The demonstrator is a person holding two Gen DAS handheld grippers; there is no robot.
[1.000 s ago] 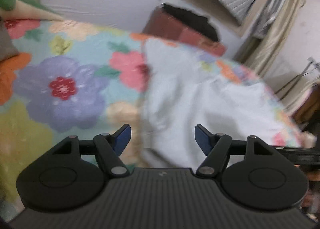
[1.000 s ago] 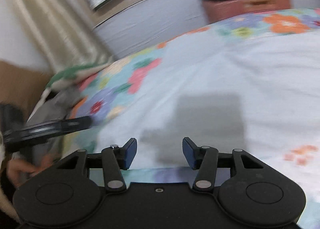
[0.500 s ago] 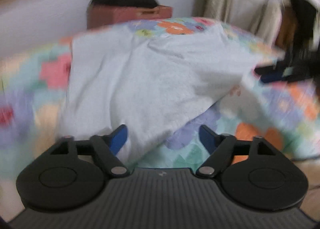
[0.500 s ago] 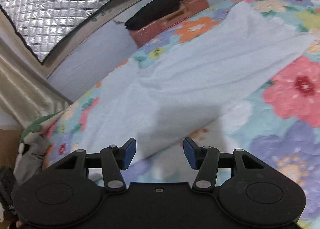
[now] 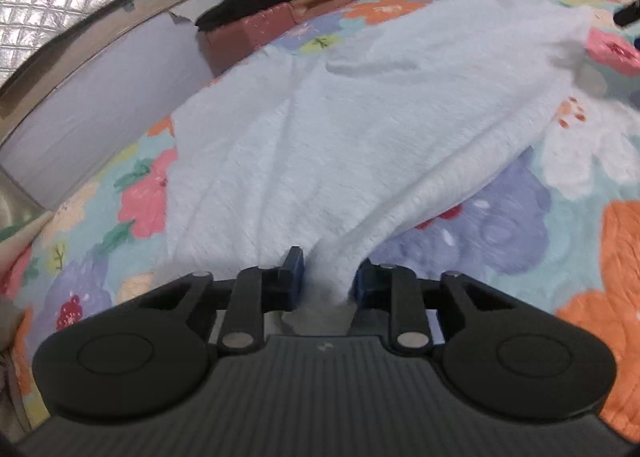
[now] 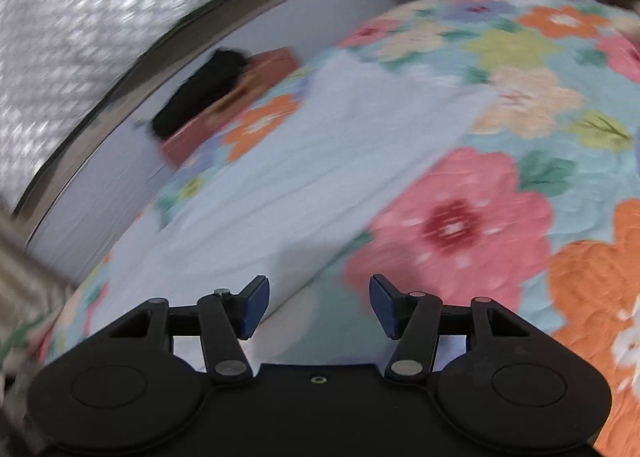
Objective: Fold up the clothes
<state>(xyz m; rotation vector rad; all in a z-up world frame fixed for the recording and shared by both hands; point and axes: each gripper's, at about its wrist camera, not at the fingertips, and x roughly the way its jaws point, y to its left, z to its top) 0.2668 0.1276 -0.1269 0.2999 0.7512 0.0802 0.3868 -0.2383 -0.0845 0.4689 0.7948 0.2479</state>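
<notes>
The left hand-held gripper (image 5: pixel 327 271) has just been closing, its blue pads pinching a bunched corner of the pale blue, fuzzy-textured garment (image 5: pixel 360 129); the garment lies spread over the quilted floral bedspread (image 5: pixel 520 225); the right hand-held gripper (image 6: pixel 319 305) stands open, empty, above the garment's edge.

The room was softly lit, with no harsh glare. The left view looked fairly sharp. The right view was smeared with blur, mostly near the shiny quilted sheet (image 6: pixel 80 37). Both views bent round at the edges.
</notes>
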